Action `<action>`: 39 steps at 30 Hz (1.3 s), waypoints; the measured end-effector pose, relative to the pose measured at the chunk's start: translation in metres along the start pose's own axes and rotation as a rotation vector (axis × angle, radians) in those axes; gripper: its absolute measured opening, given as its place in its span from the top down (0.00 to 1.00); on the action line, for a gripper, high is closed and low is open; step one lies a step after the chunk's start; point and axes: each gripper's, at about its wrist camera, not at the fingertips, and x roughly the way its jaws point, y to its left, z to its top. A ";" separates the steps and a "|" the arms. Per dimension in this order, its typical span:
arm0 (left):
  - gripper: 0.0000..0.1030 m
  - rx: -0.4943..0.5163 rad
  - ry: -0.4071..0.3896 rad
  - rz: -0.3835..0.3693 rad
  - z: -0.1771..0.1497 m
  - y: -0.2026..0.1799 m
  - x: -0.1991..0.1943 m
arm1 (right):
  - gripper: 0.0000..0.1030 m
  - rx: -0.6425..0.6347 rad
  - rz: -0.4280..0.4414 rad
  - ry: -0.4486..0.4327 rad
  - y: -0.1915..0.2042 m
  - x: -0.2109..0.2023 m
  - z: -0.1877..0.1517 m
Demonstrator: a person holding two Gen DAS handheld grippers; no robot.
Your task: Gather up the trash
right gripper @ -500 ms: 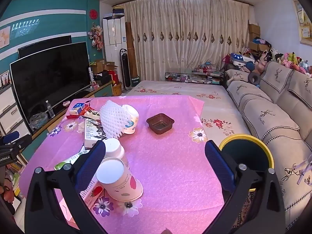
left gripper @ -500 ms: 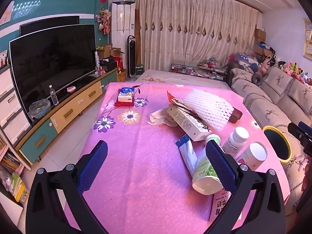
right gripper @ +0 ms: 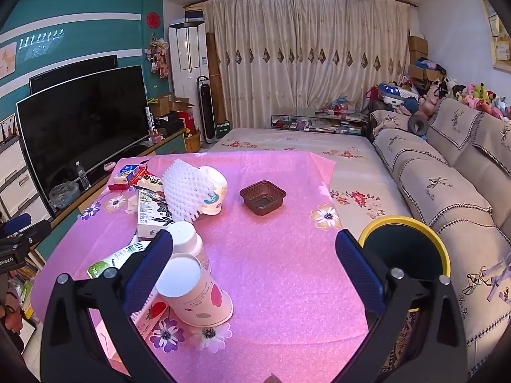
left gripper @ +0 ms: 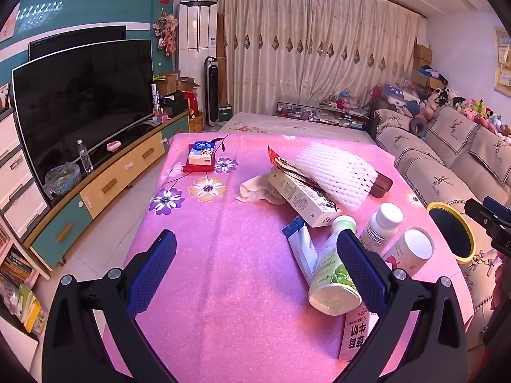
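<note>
Your left tongs and right tongs both hang spread and empty. The green bottle lies on the bench, cap pointing far, base toward you.

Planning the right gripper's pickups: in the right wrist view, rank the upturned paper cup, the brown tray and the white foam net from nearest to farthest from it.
From the right gripper:
1. Paper cup, by its left finger.
2. Brown tray, mid-table ahead.
3. Foam net, left; depth close to the tray's, too close to call.
</note>
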 end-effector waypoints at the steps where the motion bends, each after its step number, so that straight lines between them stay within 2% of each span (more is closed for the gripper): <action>1: 0.04 -0.001 0.000 -0.002 0.001 0.002 -0.001 | 0.06 0.000 0.001 0.001 0.001 0.000 -0.001; 11: 0.04 0.016 0.003 -0.004 -0.005 -0.009 0.002 | 0.06 0.014 0.010 0.018 -0.004 0.007 -0.004; 39: 0.04 0.016 0.011 0.000 -0.009 -0.010 0.007 | 0.06 0.018 0.020 0.036 -0.001 0.014 -0.010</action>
